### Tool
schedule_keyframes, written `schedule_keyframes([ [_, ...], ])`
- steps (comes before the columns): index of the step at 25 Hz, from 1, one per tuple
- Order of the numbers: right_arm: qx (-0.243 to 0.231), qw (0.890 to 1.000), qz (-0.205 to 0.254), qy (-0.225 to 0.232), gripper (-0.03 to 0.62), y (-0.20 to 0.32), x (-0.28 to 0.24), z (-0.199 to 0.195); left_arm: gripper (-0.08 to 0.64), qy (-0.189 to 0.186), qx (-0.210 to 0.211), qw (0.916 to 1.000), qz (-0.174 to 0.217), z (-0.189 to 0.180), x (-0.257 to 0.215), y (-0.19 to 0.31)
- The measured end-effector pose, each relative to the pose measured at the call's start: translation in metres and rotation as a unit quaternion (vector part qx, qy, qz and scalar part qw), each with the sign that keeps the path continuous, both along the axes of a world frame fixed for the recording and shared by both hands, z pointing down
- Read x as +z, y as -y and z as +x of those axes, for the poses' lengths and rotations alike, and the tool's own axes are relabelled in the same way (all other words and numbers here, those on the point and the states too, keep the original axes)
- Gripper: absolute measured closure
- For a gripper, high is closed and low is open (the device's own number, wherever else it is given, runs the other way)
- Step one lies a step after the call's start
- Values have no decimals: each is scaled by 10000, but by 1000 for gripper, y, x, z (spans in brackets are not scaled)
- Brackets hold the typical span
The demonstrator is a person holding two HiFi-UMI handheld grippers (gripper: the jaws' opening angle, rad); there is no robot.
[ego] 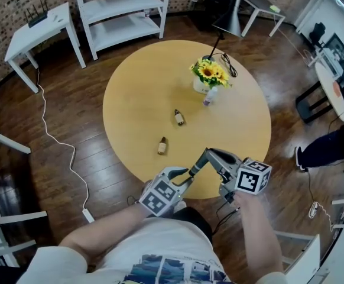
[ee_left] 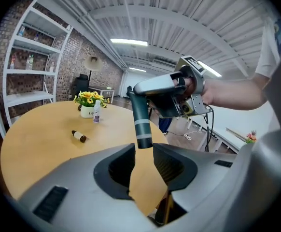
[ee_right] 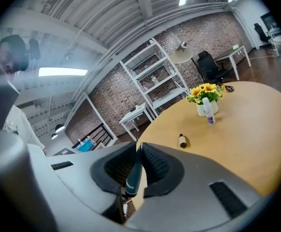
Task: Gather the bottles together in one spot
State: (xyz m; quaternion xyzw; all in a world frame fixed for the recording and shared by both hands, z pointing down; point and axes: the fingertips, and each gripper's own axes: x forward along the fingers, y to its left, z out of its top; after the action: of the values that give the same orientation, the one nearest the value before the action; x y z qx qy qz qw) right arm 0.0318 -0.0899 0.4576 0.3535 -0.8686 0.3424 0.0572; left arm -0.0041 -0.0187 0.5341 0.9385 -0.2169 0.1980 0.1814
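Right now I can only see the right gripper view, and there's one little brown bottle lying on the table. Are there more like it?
Observer: Yes. The head view shows two brown bottles lying on the round table: one nearer the sunflower vase, another nearer the person.
Operator: Where's my other gripper?
Observer: The left gripper faces your right gripper with its jaws apart. The free end of the dark green tube you're clamping sits right at its gap.
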Motion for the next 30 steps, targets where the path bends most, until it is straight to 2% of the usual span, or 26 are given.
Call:
schedule_keyframes([
  [5, -255, 9966, 449, -645, 548, 25, -1, 18, 437, 135, -330, 9990, -256, -7, 9, 18],
  [10, -333, 9857, 973, -1337, 548, 75, 12, 54, 437, 245, -709, 9947, -706, -4, 13, 39],
  [14, -176, 9820, 1247, -1408, 548, 130, 25, 85, 437, 505, -907, 9874, -1192, 2, 23, 57],
  [20, -97, 9771, 1620, -1379, 548, 206, 53, 107, 437, 620, -1591, 9737, -1507, 1, 25, 95],
  [25, -17, 9761, 1762, -1275, 548, 248, 89, 107, 437, 726, -1939, 9645, -1642, 3, 34, 108],
  [30, -28, 9745, 1789, -1356, 548, 267, 118, 96, 437, 765, -2168, 9560, -1823, 3, 41, 112],
])
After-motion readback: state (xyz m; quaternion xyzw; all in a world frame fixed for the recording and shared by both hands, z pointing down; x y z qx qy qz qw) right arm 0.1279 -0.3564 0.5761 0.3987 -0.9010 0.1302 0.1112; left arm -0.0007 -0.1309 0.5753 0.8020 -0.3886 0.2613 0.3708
